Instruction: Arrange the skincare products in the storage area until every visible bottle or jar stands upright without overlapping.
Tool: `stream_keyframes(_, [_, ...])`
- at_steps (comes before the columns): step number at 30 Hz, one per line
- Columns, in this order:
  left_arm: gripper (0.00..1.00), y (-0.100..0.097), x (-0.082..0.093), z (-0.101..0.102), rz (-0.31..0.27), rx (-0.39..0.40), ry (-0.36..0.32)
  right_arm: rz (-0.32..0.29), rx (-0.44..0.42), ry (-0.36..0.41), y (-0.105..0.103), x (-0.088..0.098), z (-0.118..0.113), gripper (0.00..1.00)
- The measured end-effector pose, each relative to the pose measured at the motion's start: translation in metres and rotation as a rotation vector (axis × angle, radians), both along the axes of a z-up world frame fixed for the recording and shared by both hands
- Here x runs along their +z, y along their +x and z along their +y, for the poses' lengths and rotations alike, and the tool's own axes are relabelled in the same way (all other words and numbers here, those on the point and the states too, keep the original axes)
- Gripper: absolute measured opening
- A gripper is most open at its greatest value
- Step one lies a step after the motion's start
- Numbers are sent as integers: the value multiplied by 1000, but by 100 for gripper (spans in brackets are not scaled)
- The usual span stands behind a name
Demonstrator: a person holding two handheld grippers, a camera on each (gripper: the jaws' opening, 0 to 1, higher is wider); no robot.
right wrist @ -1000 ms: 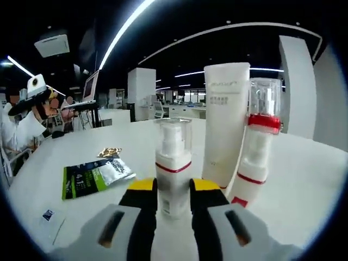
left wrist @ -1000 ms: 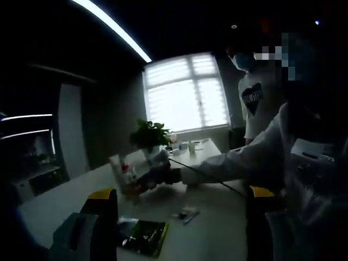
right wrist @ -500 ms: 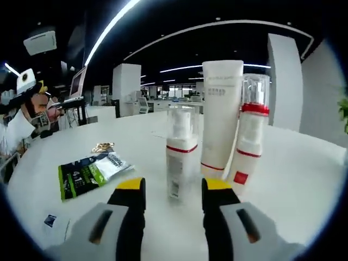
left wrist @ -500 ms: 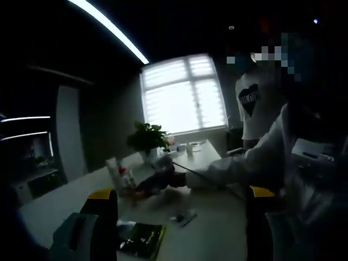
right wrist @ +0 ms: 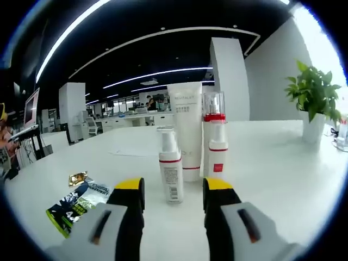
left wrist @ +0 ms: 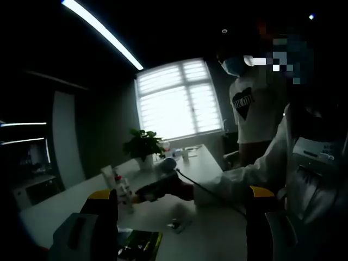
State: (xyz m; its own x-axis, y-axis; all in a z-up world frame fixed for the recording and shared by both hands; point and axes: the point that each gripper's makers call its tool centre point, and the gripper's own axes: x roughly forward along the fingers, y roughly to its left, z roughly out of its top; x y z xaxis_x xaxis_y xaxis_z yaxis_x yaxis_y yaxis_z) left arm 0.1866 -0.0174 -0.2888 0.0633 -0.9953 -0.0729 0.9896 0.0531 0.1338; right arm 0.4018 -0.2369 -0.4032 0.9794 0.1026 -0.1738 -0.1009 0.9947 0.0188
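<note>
While the right gripper (right wrist: 171, 187) hangs over the white table (right wrist: 283, 179) with its jaws wide apart and nothing in them, a small pump bottle (right wrist: 170, 172) stands upright just past its tips. At 1 o'clock from it stand a tall white tube (right wrist: 186, 130) and a red-capped bottle (right wrist: 214, 142), close together. A green packet (right wrist: 76, 202) lies at 9 o'clock. The left gripper (left wrist: 179, 193) is open too, holding nothing.
</note>
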Motion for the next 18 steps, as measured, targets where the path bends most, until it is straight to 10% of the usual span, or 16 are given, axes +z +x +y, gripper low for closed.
stream_keyframes(18, [100,7,-3,7,3,18,9,-31,-43,-36,31,14,-1,30])
